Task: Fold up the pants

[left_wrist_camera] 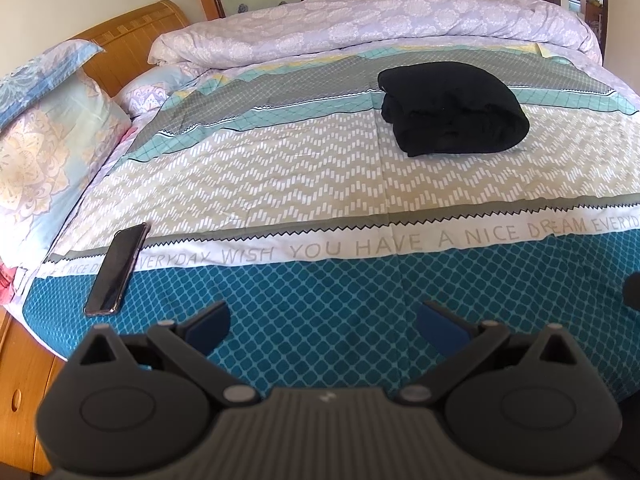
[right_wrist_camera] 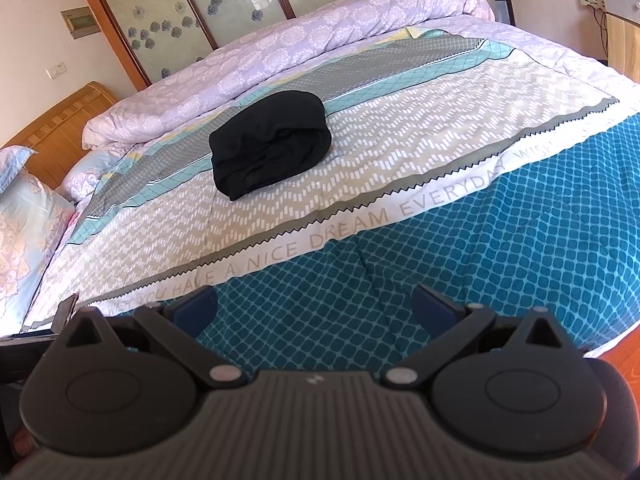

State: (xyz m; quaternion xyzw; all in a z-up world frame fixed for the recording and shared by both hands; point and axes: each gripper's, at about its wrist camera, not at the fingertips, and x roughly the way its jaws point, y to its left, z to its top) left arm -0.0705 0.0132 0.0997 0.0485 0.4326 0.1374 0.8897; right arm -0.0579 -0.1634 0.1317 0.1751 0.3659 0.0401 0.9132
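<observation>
The black pants (left_wrist_camera: 452,108) lie folded into a thick compact bundle on the patterned bedspread (left_wrist_camera: 320,184), far from both grippers; they also show in the right wrist view (right_wrist_camera: 270,144). My left gripper (left_wrist_camera: 322,320) is open and empty, hovering over the blue front band of the bedspread. My right gripper (right_wrist_camera: 314,300) is open and empty too, over the same blue band (right_wrist_camera: 440,248) near the bed's front edge.
A dark phone (left_wrist_camera: 118,270) lies on the bedspread at the front left. A rolled lilac duvet (left_wrist_camera: 380,28) runs along the far side. Pillows (left_wrist_camera: 44,136) and a wooden headboard (left_wrist_camera: 132,40) are at the left. A wooden cabinet (right_wrist_camera: 622,28) stands at the far right.
</observation>
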